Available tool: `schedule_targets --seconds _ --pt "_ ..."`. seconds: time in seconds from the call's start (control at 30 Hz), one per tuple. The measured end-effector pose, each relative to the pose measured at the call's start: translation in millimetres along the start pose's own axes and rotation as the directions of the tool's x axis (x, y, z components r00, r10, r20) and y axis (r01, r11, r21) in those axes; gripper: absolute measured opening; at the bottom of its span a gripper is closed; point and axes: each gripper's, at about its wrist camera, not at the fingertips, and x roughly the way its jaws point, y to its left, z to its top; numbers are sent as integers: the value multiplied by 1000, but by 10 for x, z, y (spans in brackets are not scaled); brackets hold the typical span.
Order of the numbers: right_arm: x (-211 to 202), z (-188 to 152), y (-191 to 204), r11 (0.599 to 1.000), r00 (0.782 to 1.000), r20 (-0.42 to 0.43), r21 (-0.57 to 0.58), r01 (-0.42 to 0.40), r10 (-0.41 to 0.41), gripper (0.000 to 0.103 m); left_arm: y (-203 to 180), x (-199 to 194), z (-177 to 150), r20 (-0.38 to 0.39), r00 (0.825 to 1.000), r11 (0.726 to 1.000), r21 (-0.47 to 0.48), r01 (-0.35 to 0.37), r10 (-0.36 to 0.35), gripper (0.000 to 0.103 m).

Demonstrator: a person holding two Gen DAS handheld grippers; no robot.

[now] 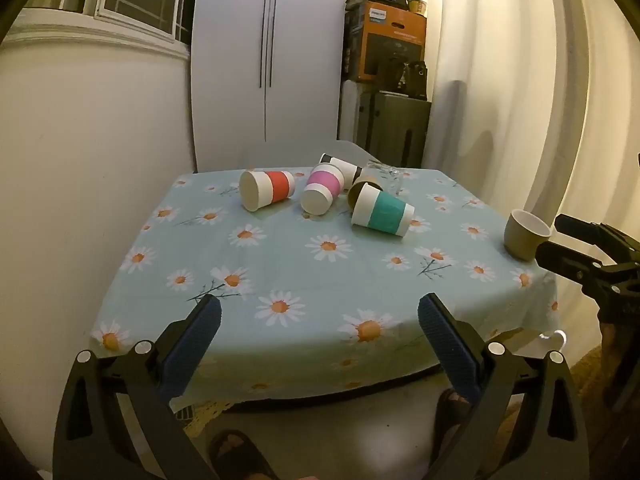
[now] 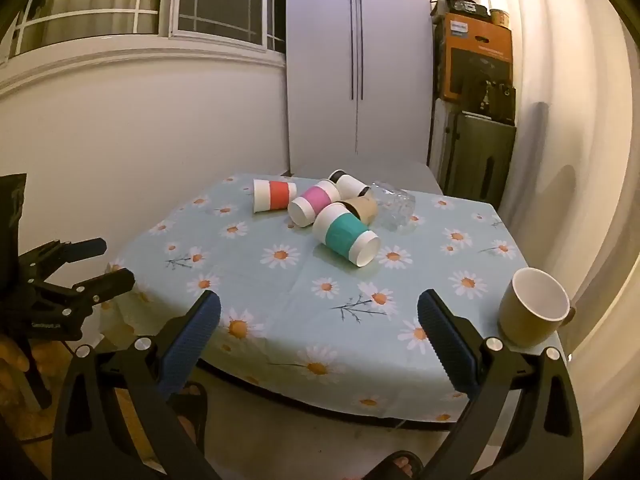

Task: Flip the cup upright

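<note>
Cup work looks barely begun: a tan mug (image 2: 534, 307) already stands upright at the worktop's near right corner, at about 3 o'clock in the right wrist view, its white inside open to the ceiling. Every other cup lies on its side in a cluster toward the far middle of the worktop (image 1: 280, 256), around 12 o'clock from both cameras.

In that cluster the red-banded cup (image 1: 267, 190) lies farthest left, apart from the rest. The pink-banded cup (image 1: 323, 188) lies just right of it, base toward the cameras. The teal-banded cup (image 2: 346, 235) is nearest to the cameras, its mouth pointing toward 4 o'clock in the right wrist view. Behind it a small brown cup (image 2: 362, 209) and a white cup with a dark band (image 2: 349, 184) lie close together; whether they touch I cannot tell. A clear glass mug (image 2: 394, 205) lies tipped over at the cluster's right edge.

The left gripper (image 1: 319, 316) hangs over the near edge of the worktop, fingers spread wide and holding nothing. The right gripper (image 2: 319, 314) is likewise spread apart and empty, just left of the tan mug and not touching it.

My judgement: one vessel is upright and six remain to be flipped, with the teal-banded cup the easiest to reach.
</note>
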Motion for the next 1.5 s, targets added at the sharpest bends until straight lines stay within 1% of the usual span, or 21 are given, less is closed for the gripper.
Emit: schedule_targets --seconds 0.03,0.07,0.1,0.13,0.27,0.97,1.5 --pt "21 41 -63 999 1000 -4 34 -14 14 98 0 -2 1 1 1000 1000 0 1 -1 96" --pt "40 54 -46 999 1000 -9 31 -14 15 98 0 -5 2 2 1000 1000 1 1 -1 96" --pt "-32 14 -87 998 1000 19 56 -19 18 98 1 -6 3 3 1000 1000 1 0 0 96" --pt "-39 6 -111 998 1000 19 67 -21 19 98 3 -7 4 3 1000 1000 0 0 0 96" --pt "-20 0 -81 999 1000 12 48 -5 5 98 -41 -37 9 2 1000 1000 2 -3 3 96" --pt "20 -19 -90 999 1000 6 44 -1 1 98 -63 -37 9 6 1000 1000 5 -4 4 96" --pt "-27 -7 -81 999 1000 7 36 7 -7 98 -90 -25 5 6 1000 1000 5 -1 1 96"
